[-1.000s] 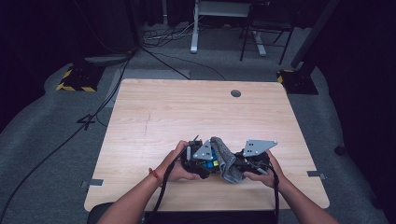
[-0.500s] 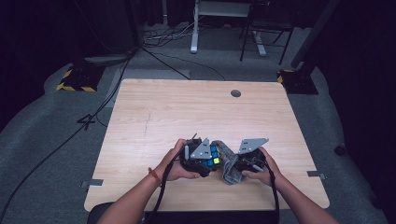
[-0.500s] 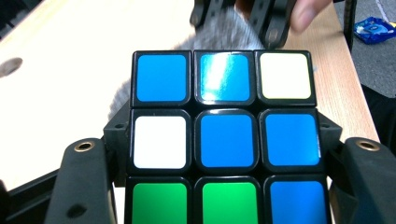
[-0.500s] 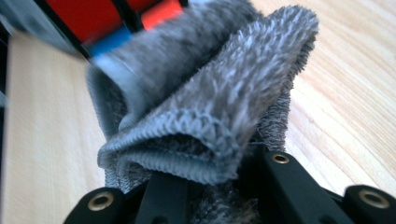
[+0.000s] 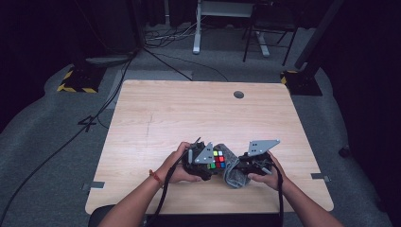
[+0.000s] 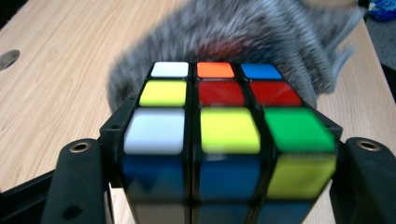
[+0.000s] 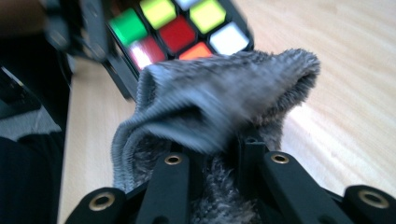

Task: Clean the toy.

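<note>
Cube sits clamped in our left gripper; our right gripper, pinching the cloth, has dipped closer. We judge wiping is underway.

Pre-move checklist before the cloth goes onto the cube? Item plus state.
1. Left gripper shut on the puzzle cube: ok, jaws clamp two opposite sides.
2. Right gripper shut on the grey cloth: ok, fabric bunched between the jaws.
3. Cube top face exposed: ok in the left gripper view.
4. Cloth touching the cube: cannot tell; it sits right at the far edge, blurred.
5. Cube off the table: cannot tell from these angles.
6. Free room around the hands: ok, bare wood nearby.
</note>
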